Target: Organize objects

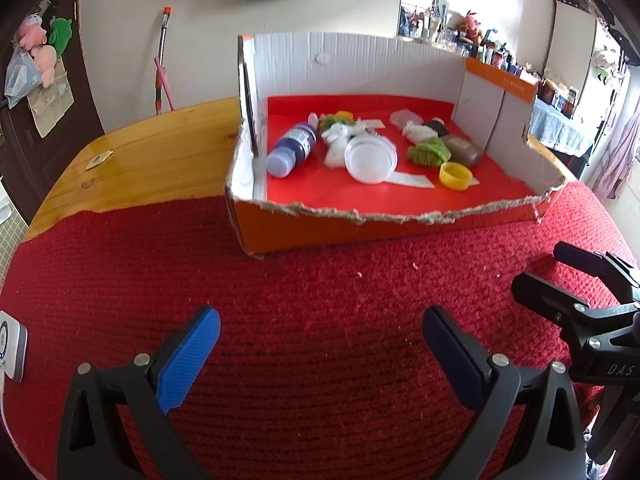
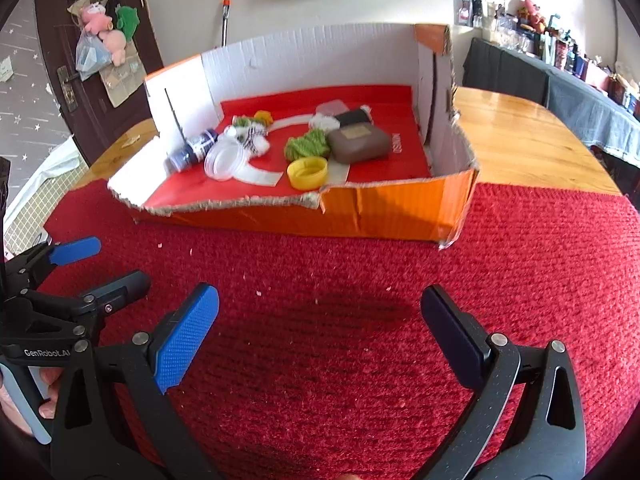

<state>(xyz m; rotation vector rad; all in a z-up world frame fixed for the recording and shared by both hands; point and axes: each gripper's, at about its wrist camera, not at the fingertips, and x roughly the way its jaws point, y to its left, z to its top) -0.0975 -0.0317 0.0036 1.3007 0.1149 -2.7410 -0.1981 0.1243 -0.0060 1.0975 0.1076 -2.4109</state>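
With both the left gripper and right gripper fingers spread wide and empty above the table's near edge, I should clear the torn front wall of the box before reaching the yellow cap.

I see a white wall across the top of the frame, a dark brown door at upper left, a wooden table under a red mat, and daylight at right.

red mat lies bare ahead; the box's torn low front wall leaves entry over it, tall walls elsewhere.
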